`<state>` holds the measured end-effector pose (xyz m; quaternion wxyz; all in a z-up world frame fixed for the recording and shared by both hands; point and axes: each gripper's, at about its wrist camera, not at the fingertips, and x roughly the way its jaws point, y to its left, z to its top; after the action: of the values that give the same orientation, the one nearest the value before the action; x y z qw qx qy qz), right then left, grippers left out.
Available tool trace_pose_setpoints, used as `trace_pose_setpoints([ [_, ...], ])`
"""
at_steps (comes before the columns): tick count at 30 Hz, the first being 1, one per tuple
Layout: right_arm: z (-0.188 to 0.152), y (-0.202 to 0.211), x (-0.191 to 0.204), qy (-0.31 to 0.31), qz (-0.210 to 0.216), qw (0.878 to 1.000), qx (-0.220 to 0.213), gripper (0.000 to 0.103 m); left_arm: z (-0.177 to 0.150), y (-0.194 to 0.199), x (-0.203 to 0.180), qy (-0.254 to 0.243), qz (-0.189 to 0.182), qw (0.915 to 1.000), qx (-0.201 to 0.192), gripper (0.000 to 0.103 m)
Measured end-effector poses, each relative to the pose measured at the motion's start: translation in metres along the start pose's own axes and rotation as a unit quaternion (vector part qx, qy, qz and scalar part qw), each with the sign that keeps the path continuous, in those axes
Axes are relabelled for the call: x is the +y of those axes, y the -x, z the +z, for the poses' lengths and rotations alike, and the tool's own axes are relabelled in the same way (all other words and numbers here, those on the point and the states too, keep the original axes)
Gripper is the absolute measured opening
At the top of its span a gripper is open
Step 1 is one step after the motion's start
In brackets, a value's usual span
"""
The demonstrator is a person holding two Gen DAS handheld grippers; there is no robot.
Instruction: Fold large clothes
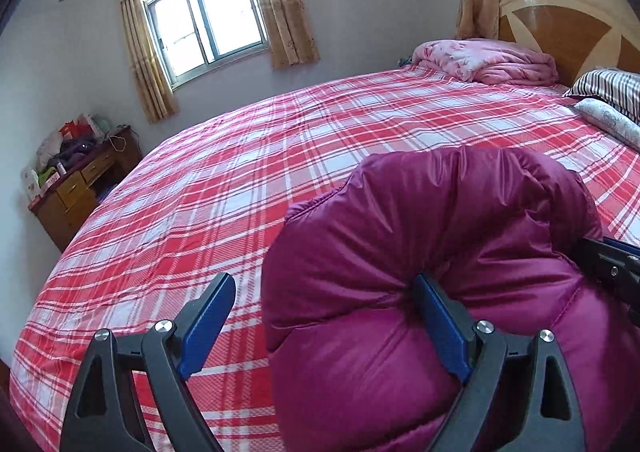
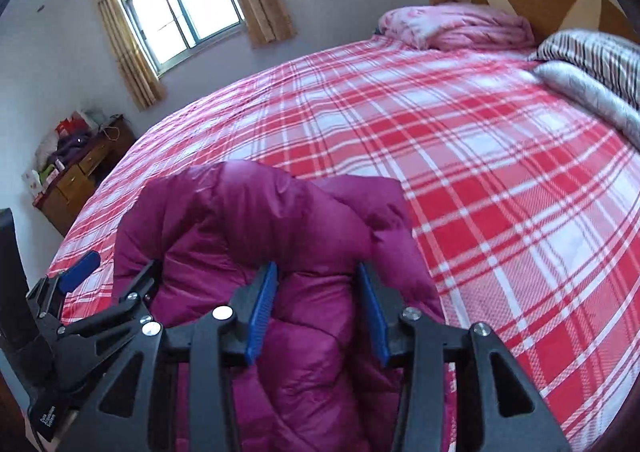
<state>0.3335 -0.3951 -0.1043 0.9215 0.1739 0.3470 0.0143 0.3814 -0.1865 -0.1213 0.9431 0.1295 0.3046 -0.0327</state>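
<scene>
**Plaid-covered bed holds jacket and bedding**

A wide bed [image 1: 280,155] spread with a red, pink and white plaid sheet [image 2: 480,155] carries a bunched magenta padded jacket [image 1: 420,236] at its near edge. Against the wooden headboard [image 1: 568,11] at the far end lies a folded pink floral quilt [image 1: 488,59]. Beside it, towards the right, rest a striped pillow [image 2: 600,55] and a pale grey patterned cushion [image 2: 588,95], touching each other.

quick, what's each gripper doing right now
left gripper: open wide, one pad against the purple jacket, nothing clamped.
right gripper: part open, jacket between its pads, grip cannot be told.
</scene>
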Motion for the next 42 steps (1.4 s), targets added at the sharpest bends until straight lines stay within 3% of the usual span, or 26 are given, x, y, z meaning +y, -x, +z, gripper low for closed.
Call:
trace_pose_setpoints([
  [13,-0.008,-0.019,-0.011,-0.008,0.004,1.000,0.017,0.047,-0.010,-0.023,0.002,0.040,-0.033,0.9981,0.032,0.096],
  [35,-0.010,-0.033,-0.015,-0.010,0.001,0.999,0.038,0.047,-0.014,-0.032,0.003,0.046,-0.055,0.9960,0.054,0.098],
  [38,-0.007,-0.030,-0.017,-0.009,0.012,0.999,0.044,0.048,-0.012,-0.026,0.010,0.041,-0.074,0.9946,0.059,0.098],
  [40,-0.005,-0.015,-0.025,-0.014,0.025,0.999,0.030,0.058,-0.016,-0.007,0.027,0.061,-0.095,0.9925,0.047,0.098],
  [42,-0.006,0.003,-0.036,-0.029,0.024,0.999,0.000,0.082,-0.023,0.013,0.044,0.083,-0.115,0.9896,0.025,0.098],
])
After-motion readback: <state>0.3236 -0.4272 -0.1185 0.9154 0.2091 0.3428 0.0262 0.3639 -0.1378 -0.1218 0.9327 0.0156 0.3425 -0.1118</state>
